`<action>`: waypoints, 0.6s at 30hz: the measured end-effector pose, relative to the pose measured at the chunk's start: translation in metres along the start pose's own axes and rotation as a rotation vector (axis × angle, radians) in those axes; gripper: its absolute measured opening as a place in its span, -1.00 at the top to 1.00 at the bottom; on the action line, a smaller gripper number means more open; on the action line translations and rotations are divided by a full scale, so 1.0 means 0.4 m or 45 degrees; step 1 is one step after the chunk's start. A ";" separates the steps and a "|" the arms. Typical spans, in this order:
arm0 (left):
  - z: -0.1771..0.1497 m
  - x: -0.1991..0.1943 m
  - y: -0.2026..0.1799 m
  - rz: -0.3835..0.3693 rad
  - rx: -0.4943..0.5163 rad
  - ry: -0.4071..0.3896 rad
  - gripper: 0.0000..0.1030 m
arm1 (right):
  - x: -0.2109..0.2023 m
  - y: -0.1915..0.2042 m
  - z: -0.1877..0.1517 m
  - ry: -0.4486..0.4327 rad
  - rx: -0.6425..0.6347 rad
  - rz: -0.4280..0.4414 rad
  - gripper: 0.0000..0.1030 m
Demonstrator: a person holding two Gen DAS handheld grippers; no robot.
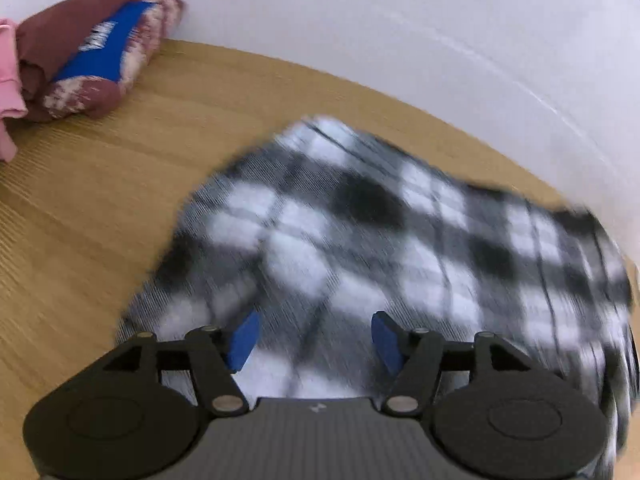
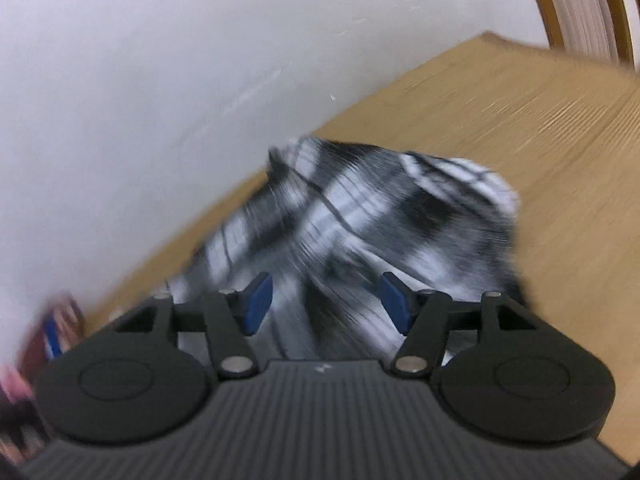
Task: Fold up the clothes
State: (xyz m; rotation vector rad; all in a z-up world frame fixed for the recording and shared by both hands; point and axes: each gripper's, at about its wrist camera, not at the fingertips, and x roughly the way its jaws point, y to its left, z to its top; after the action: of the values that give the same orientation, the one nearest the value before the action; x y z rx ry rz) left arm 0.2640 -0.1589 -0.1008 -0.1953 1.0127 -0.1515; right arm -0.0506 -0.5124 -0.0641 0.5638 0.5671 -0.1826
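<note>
a black-and-white plaid garment point(image 1: 360, 232) lies rumpled on the wooden table point(image 1: 100, 208) near the white wall, just ahead of both tools. the left gripper point(image 1: 314, 338) and right gripper point(image 2: 326, 302) both hang released, holding nothing. the cloth looks soft, light and floppy (both views are blurred), so pinching an outer edge or corner seems best.

- Wooden table point(image 1: 100, 208) – light grain, set against a white wall point(image 1: 400, 32).
- Checked black-and-white garment point(image 1: 360, 232) lies on it, blurred.
- Folded maroon garment point(image 1: 92, 52) – at the far corner, beside pink cloth point(image 1: 8, 80).
</note>
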 end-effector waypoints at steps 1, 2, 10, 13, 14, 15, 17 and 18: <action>-0.035 -0.006 -0.020 -0.010 0.027 0.030 -0.30 | -0.029 -0.015 -0.019 0.031 -0.060 -0.014 -0.22; -0.074 -0.009 -0.045 -0.026 0.052 0.065 -0.30 | -0.057 -0.034 -0.041 0.072 -0.114 -0.025 -0.22; -0.321 -0.036 -0.356 -0.392 0.528 0.271 -0.29 | -0.154 -0.211 -0.149 0.345 -0.088 -0.066 -0.23; -0.375 -0.069 -0.478 -0.489 0.759 0.226 -0.30 | -0.144 -0.263 -0.157 0.431 0.124 0.072 -0.21; -0.391 -0.080 -0.514 -0.525 0.820 0.208 -0.31 | -0.141 -0.272 -0.160 0.436 0.157 0.101 -0.16; -0.406 -0.092 -0.550 -0.561 0.880 0.189 -0.32 | -0.137 -0.271 -0.161 0.425 0.146 0.112 -0.06; -0.439 -0.108 -0.615 -0.611 0.991 0.153 -0.36 | -0.129 -0.259 -0.155 0.434 0.121 0.135 0.71; -0.457 -0.114 -0.640 -0.633 1.046 0.133 -0.36 | -0.131 -0.256 -0.146 0.439 0.133 0.156 0.71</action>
State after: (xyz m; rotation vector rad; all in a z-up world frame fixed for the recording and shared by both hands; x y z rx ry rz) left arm 0.0753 -0.4148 -0.0977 0.3219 0.9157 -1.0157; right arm -0.1530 -0.5648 -0.1224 0.7359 0.8582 0.0029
